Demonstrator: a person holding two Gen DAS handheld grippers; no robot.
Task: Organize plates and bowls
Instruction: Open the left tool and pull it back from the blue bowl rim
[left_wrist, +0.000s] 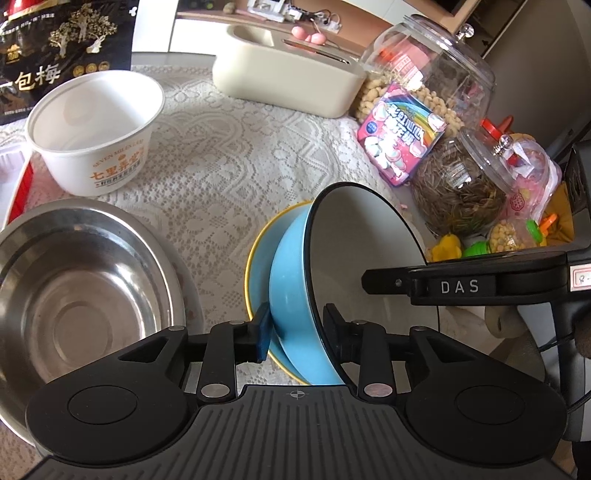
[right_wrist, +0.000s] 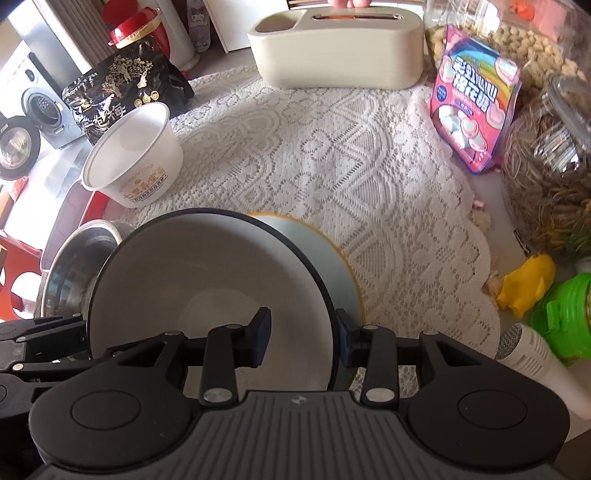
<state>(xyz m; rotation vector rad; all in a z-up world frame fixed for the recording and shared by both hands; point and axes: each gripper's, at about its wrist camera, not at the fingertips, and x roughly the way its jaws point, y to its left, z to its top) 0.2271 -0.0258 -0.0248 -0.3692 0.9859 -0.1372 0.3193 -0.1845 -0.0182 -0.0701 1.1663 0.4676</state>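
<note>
Left wrist view: we hold the blue ceramic bowl with black rim (left_wrist: 291, 295) tipped on edge, over the blue yellow-rimmed plate (left_wrist: 258, 258) on the lace tablecloth (left_wrist: 229, 166), likely for stacking. Left gripper (left_wrist: 295, 328) straddles its wall, contact unclear; right gripper (right_wrist: 304, 339) clamps the rim. Bowl's mouth faces right, axis near level.

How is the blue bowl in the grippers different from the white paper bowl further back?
The blue bowl is tipped on its side over a blue plate; the white paper bowl stands upright on the lace cloth. The blue bowl has a dark rim and plain outside; the paper bowl carries orange print. Both look empty.
</note>
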